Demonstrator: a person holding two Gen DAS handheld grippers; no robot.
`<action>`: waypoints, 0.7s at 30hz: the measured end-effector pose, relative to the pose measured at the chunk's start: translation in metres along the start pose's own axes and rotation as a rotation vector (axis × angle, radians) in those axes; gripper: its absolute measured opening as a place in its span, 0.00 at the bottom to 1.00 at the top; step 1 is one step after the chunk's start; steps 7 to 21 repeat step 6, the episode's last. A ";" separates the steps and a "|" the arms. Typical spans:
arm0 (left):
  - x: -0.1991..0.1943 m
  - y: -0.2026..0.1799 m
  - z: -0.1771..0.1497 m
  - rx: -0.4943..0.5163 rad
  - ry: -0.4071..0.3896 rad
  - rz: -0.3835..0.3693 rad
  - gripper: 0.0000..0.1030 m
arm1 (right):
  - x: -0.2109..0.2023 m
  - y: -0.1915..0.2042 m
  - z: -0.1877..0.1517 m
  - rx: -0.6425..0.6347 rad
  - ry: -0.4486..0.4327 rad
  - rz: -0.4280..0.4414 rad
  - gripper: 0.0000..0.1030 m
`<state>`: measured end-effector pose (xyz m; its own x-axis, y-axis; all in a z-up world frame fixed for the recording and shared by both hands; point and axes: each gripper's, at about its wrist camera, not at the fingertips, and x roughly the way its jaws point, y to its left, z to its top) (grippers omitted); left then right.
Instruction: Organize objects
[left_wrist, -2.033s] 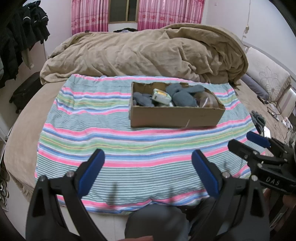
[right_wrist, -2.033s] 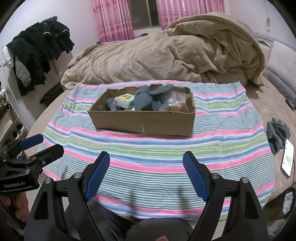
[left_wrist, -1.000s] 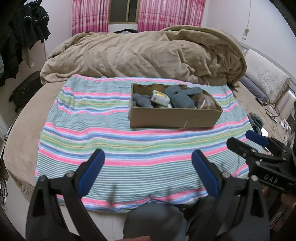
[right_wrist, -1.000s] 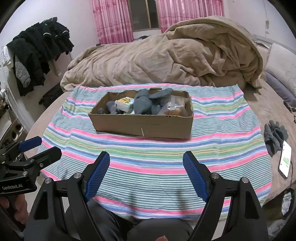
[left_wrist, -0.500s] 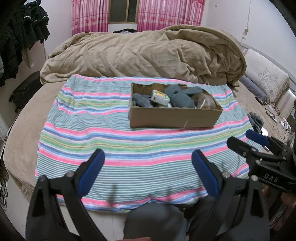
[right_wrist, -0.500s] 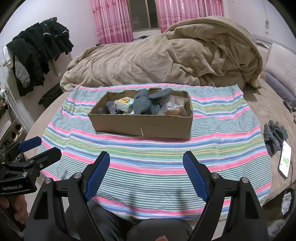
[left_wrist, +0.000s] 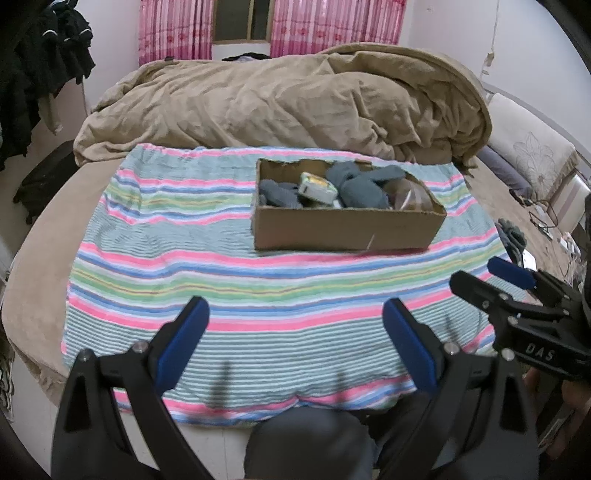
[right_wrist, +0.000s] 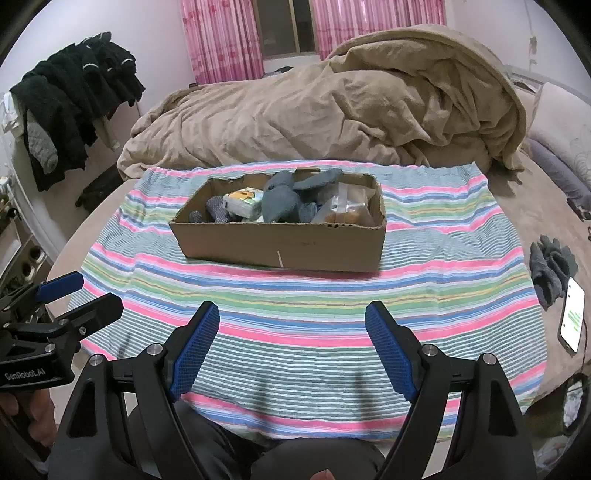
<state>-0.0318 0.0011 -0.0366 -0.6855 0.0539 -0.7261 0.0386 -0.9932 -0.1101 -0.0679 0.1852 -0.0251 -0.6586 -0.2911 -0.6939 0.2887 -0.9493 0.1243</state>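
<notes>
Cardboard box (right_wrist: 280, 245) — beyond right claw (right_wrist: 291, 332)

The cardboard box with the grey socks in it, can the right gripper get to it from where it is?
Probably yes. The right gripper is open and points at the cardboard box, with only bare striped cloth between them. It just isn't close yet.

"DAS" on right gripper (left_wrist: 511, 280); "GenRobot.AI", left gripper (right_wrist: 79, 297)
</notes>
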 end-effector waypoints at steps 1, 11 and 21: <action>0.003 0.000 0.000 0.001 0.004 0.001 0.93 | 0.002 -0.001 0.000 0.001 0.002 0.002 0.81; 0.012 0.003 0.001 0.022 -0.012 0.026 0.93 | 0.014 -0.004 0.000 0.000 0.019 -0.001 0.81; 0.012 0.003 0.001 0.022 -0.012 0.026 0.93 | 0.014 -0.004 0.000 0.000 0.019 -0.001 0.81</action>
